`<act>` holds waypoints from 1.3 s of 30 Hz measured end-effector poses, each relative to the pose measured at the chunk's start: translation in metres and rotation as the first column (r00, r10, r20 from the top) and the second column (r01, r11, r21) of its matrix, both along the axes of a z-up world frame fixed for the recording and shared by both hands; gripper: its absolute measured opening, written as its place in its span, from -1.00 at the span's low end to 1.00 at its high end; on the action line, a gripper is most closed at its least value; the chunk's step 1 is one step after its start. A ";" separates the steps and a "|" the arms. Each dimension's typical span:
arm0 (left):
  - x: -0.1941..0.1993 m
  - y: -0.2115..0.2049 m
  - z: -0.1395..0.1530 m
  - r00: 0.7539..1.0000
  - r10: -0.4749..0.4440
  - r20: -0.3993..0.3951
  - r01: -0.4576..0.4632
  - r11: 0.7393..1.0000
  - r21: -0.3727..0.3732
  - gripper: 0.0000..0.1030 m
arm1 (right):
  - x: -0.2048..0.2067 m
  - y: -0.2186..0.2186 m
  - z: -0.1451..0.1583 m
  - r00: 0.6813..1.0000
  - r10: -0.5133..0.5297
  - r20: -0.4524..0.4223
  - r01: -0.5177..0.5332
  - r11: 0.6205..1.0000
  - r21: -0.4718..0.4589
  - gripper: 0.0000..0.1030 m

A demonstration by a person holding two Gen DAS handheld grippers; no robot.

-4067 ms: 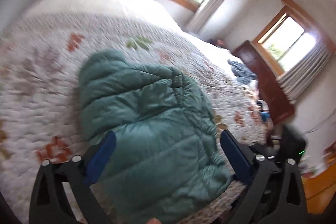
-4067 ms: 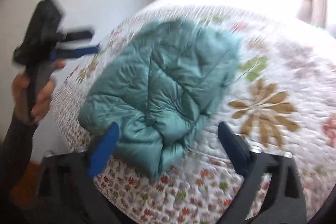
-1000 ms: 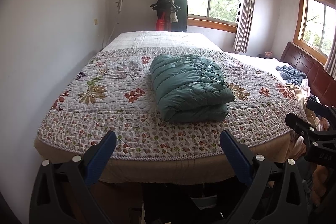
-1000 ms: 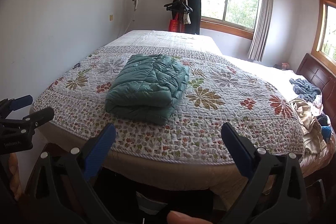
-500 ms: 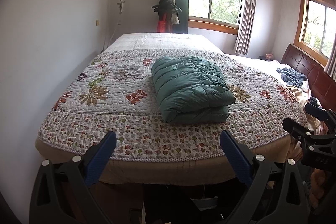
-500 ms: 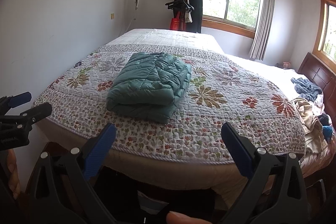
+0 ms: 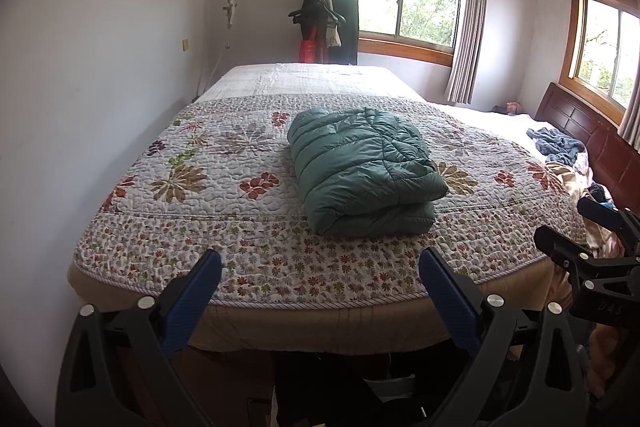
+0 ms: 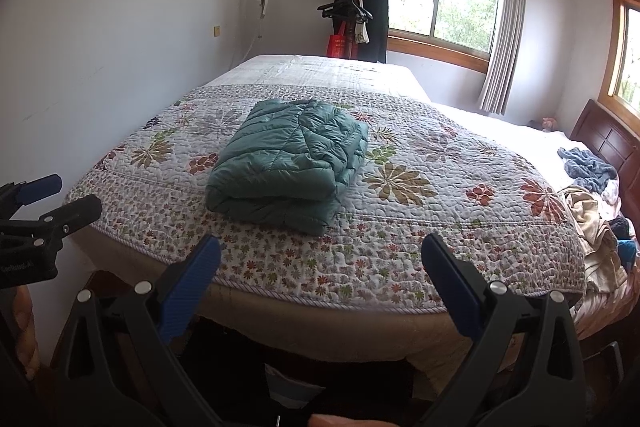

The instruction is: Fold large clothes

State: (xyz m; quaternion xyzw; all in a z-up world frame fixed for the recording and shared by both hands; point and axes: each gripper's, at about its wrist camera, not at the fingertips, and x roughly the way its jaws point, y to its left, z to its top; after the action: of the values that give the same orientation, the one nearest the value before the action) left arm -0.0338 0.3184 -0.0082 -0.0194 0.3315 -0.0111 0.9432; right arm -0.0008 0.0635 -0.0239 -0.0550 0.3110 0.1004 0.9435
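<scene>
**At the foot of the bed: jacket folded, both tools clear**

On the floral quilt [image 7: 224,187], near the foot edge and roughly centred across it, your teal puffer jacket [image 7: 362,169] sits as a compact, doubled-over bundle with its rounded fold facing you. Your left gripper [image 7: 320,287] hangs off the end of the bed with its blue fingers spread wide and nothing between them; your right gripper [image 8: 320,267] is likewise spread and empty, well apart from the garment. Each tool shows at the edge of the other's view, held beside the mattress.

By the look of it the fold is finished, so the risks are mostly about undoing it. Puffy filling tends to spring back: the top layer may creep open on its own. Reach in again and a finger could snag a quilted seam and drag the layers askew. The bundle also lies close to the foot edge, so a nudge toward you might tip it off. The loose clothes [image 8: 586,167] piled at the far right look like your next candidates.
</scene>
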 end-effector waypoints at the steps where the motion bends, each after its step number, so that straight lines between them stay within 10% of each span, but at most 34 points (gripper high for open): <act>1: 0.000 0.000 0.000 1.000 0.001 0.002 -0.001 1.000 0.002 0.92 | 0.000 0.001 0.000 1.000 0.000 0.003 0.000 1.000 -0.002 0.93; 39: 0.000 -0.002 -0.002 1.000 0.003 -0.001 -0.003 1.000 0.009 0.92 | -0.001 0.002 -0.001 1.000 -0.008 0.017 0.007 1.000 0.013 0.93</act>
State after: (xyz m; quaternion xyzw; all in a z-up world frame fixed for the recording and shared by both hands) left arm -0.0343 0.3164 -0.0101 -0.0158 0.3318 -0.0081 0.9432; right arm -0.0016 0.0658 -0.0247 -0.0488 0.3023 0.0983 0.9469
